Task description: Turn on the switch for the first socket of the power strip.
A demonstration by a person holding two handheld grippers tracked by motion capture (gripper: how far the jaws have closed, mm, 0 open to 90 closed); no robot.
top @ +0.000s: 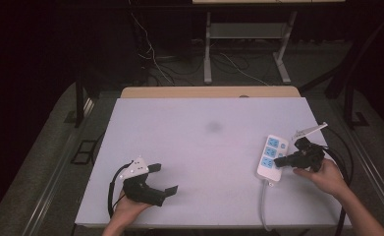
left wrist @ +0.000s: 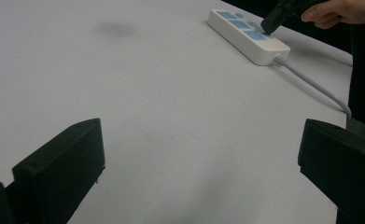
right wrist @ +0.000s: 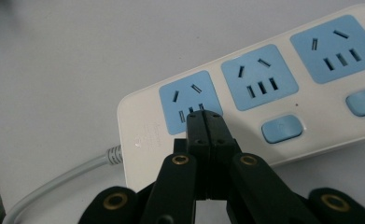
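Since the right gripper (right wrist: 204, 116) has its jaws pressed together w/ nothing between them, tips over the cord-end socket of the white power strip (top: 271, 157), the likely aim is one of the blue switch buttons (right wrist: 282, 129) just beside it; the tips sit off that button, so a push now could jab the socket slots or skid the strip sideways. Strip lies at the table's (top: 204, 147) right side, cord (top: 264, 206) trailing toward the near edge. Right hand (top: 327, 176) reaches in from the right, gripper pointing left. Left gripper (top: 162, 179) rests near the front-left edge, jaws spread wide, empty.
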